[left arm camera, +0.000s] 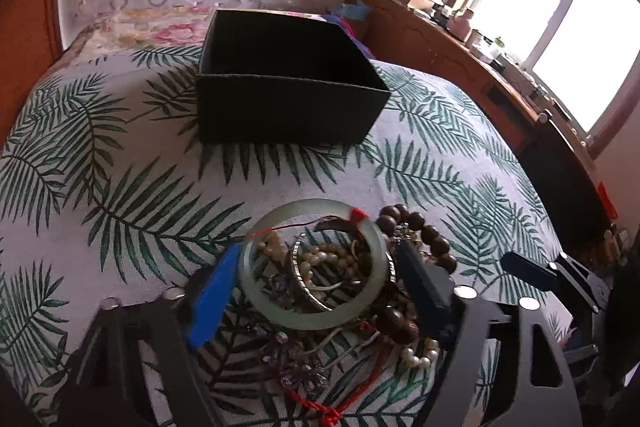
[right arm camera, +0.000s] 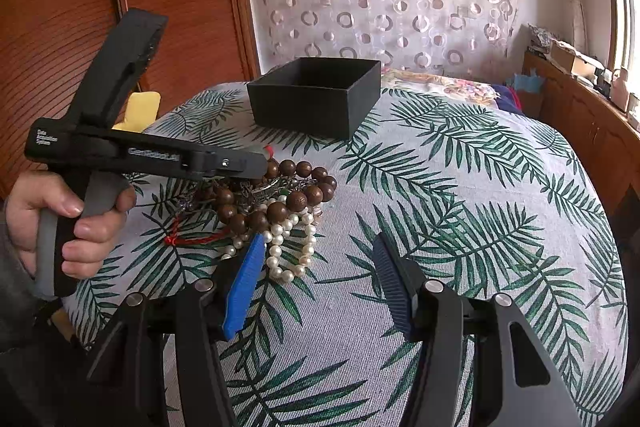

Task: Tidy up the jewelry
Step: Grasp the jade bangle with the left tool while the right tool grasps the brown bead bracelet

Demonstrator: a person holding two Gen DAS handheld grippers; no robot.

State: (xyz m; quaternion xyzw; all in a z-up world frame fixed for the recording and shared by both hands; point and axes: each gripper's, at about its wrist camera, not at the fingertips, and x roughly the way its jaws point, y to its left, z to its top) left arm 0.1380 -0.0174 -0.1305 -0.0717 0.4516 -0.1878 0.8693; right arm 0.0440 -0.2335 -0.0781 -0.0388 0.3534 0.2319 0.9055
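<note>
Over the leaf-print bedspread (right arm camera: 460, 187), the left gripper (left arm camera: 316, 267) is held by a hand (right arm camera: 60, 227) wrapped round its grey handle, the tool lying nearly level with its fingers reaching into the jewelry pile (left arm camera: 332, 287). Its jaws stand released, one blue finger (left arm camera: 212, 299) and one dark finger on either side of a pale green bangle (left arm camera: 316, 263), which lies flat on top of the heap; whether they touch it cannot be told. Inside and around the bangle lie pearl strands (right arm camera: 292, 247), brown wooden beads (right arm camera: 296, 187), a silver bracelet and red cord (right arm camera: 192, 239).

The right gripper (right arm camera: 320, 279) hovers low beside the pile, jaws wide apart and holding nothing, its blue finger (right arm camera: 244, 287) just beside the pearls and the other over bare cloth.

A black box (left arm camera: 288, 87) sits farther up the bedspread, well apart from the pile. It is open-topped; no jewelry shows in the part of its interior that is visible.
</note>
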